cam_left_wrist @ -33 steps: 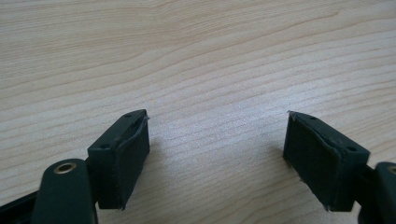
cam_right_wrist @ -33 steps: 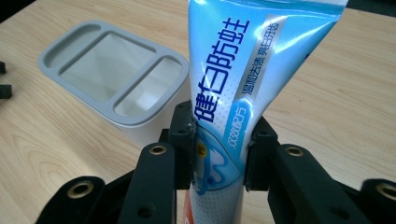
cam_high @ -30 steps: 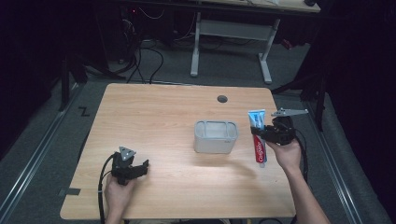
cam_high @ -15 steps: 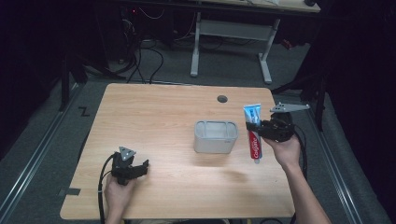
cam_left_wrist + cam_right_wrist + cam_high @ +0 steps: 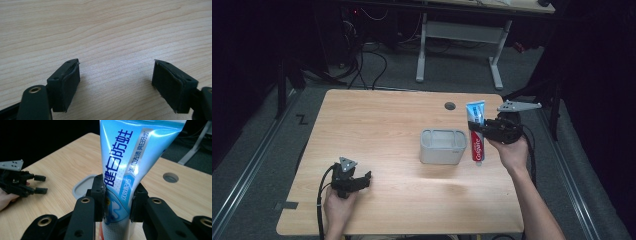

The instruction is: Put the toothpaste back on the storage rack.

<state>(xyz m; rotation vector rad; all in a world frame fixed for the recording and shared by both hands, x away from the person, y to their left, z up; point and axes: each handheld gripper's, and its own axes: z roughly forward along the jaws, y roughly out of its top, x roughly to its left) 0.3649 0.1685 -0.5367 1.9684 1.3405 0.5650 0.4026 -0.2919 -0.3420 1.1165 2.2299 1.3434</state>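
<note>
Near left corner of the wooden table [image 5: 377, 125]: left gripper [image 5: 363, 178] lying low on the boards in the person's left hand [image 5: 337, 207], cable [image 5: 320, 200] looping off towards the near edge. Jaws spread wide in the left gripper view — just bare wood grain between the two black pads [image 5: 68, 83], gripping nothing at all.

Further in, about mid-table: a grey rectangular container [image 5: 443, 146], open-topped, standing square on the surface. In the right gripper view, a curve of its pale rim [image 5: 81, 186] peeping out behind the jaws.

Just to the right of that container: the toothpaste tube [image 5: 477, 134], upright — white cap pointing down, flat blue crimped end up. Clamped by the right gripper [image 5: 473, 126], pads tight against both sides of the tube's lower body in the right gripper view, blue lettered face [image 5: 127, 167] rising tall above them. Cap end close to the table, whether touching or just clear of it not to be told. Right hand [image 5: 510, 152] behind the gripper, forearm reaching in from the near right edge.

Beyond, towards the far edge: a round cable hole [image 5: 450, 106] in the tabletop, just left of the tube's top. Further still, off the table, white legs of another desk [image 5: 459, 32] on dark floor.
</note>
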